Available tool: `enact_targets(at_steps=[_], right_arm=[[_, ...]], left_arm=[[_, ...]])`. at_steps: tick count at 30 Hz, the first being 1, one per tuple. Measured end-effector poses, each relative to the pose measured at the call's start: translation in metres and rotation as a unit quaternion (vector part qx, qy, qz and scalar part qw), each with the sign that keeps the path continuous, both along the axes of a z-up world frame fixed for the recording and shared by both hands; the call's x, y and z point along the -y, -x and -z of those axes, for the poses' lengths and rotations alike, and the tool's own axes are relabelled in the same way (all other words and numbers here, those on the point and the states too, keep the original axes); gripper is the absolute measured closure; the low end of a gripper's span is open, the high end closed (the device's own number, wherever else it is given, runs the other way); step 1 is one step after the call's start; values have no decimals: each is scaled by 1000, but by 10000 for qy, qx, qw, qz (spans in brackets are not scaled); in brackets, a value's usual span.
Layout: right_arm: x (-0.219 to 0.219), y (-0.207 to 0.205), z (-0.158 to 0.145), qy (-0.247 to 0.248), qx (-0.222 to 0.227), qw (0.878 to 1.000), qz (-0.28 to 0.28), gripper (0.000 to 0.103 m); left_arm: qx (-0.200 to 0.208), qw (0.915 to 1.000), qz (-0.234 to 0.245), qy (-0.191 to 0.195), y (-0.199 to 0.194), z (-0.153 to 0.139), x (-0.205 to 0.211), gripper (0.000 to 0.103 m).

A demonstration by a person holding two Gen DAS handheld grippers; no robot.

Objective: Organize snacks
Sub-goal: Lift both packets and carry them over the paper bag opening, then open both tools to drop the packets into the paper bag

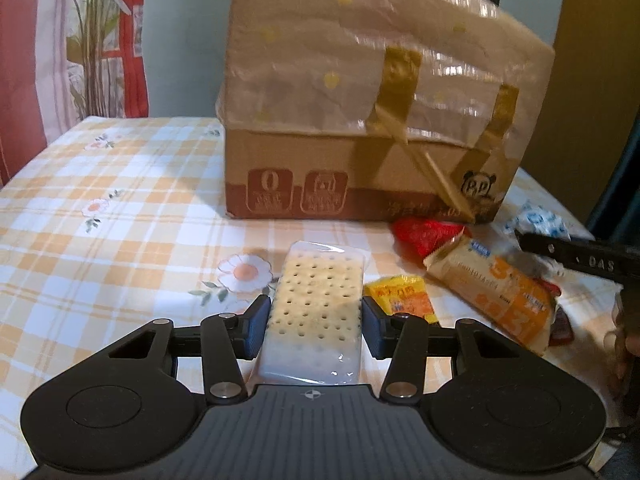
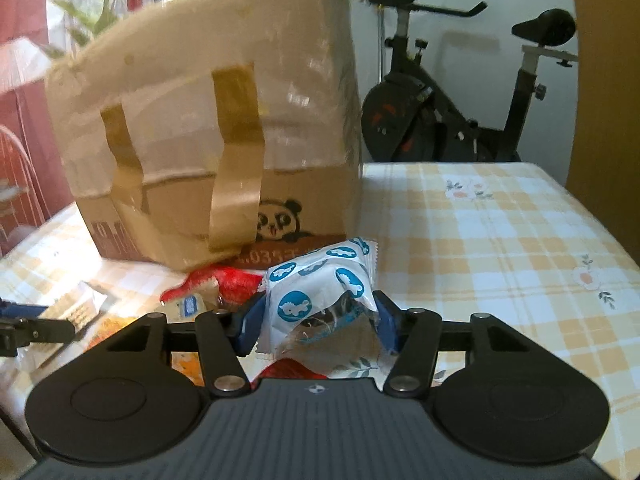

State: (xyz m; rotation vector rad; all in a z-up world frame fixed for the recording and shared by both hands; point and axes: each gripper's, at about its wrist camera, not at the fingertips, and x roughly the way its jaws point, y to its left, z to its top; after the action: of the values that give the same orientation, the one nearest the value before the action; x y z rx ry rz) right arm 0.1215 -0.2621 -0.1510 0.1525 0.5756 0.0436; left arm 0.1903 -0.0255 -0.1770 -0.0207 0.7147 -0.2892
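Gripping cracker pack [image 1: 316, 312] left, blue-dotted packet [image 2: 320, 292] right | checked tablecloth [image 2: 500, 240] | exercise bike [image 2: 460, 112], seemingly

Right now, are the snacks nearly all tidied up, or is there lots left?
Lots left. Nothing looks put away: the cardboard box has its flap down. In hand: the left gripper clamps a cracker pack, and the right gripper has a blue-dotted packet between its jaws. A red packet, a yellow packet and an orange-and-cream packet lie loose on the tablecloth.
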Motion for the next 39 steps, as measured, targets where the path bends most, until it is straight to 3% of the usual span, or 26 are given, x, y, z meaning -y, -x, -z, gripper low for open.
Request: enact_targets(at_steps=[7,13,16,20,25,32,34,36,39], right_arm=[[8,21,-28,55,172,9996,195,45],[4,30,-96,229,1016,9946,-13,45],[-1,28,-131,380,1443,9887,-159,45],[-5,2,-163,404,1687,9842,-361,45],[-15,-56,-174,578,1618,9838,-515,45],[-19,-113,-158,237,1171,9917,-468,45],[-21,-119,-154,219,1059,9927,-531,43],[-23,-119,-150,222,1012,9929,-585,38],[-23,-116,-148,253,1000,9930,-575,37]], left_arm=[[650,9977,-57,159,1,-49,-7,52],[1509,9876,43,429,-3,-118,-16,52],[1806,9830,107,326,-16,-146,-11,52],[2044,9785,110,238,-48,-174,0,52],[1978,9802,30,-15,-104,-185,21,52],[1618,9850,-52,-602,-172,-180,43,52],[1549,9852,-135,-721,-181,-177,43,46],[1607,9836,-320,-757,-178,-177,38,33],[1602,9848,-387,-542,-168,-179,27,30]])
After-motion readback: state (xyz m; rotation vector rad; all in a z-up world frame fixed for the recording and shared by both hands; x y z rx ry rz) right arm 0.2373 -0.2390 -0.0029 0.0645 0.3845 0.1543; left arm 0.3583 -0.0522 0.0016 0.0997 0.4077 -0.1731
